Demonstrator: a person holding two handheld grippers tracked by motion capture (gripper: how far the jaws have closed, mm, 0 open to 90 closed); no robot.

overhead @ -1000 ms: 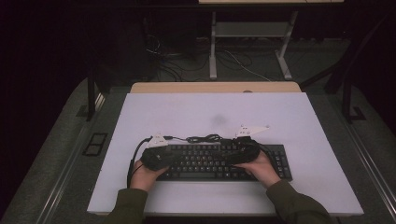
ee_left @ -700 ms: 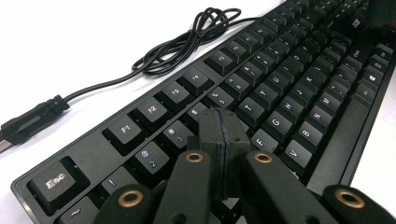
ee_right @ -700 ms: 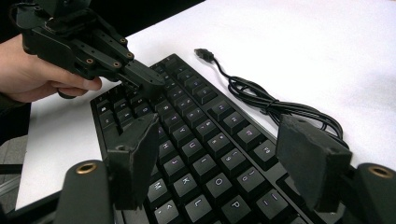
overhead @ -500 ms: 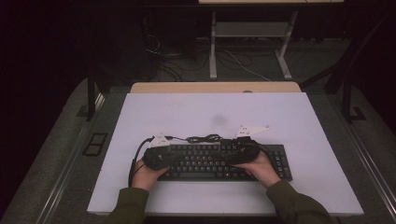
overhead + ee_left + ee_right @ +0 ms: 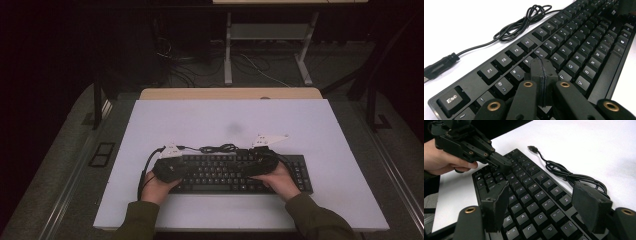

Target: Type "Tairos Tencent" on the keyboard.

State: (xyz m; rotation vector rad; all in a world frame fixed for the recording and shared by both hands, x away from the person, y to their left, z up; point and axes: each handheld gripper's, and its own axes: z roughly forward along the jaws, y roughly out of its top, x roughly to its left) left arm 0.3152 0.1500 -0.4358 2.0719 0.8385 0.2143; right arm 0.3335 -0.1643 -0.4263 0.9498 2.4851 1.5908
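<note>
Two matte-black claws over the square-keyed keyboard (image 5: 240, 172): left claw (image 5: 541, 72) pressed closed and empty, right claw (image 5: 544, 202) wide open.

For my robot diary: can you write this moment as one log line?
left gripper: shut, on black computer keyboard keys | right gripper: open, above keys

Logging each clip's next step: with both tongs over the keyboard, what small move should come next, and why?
Probably press the left tongs straight down. Its jaws are shut and their tip sits over the number-row keys of the keyboard, near 3 and 4. The right tongs hang open above the right-hand letter keys, so they look idle.
</note>
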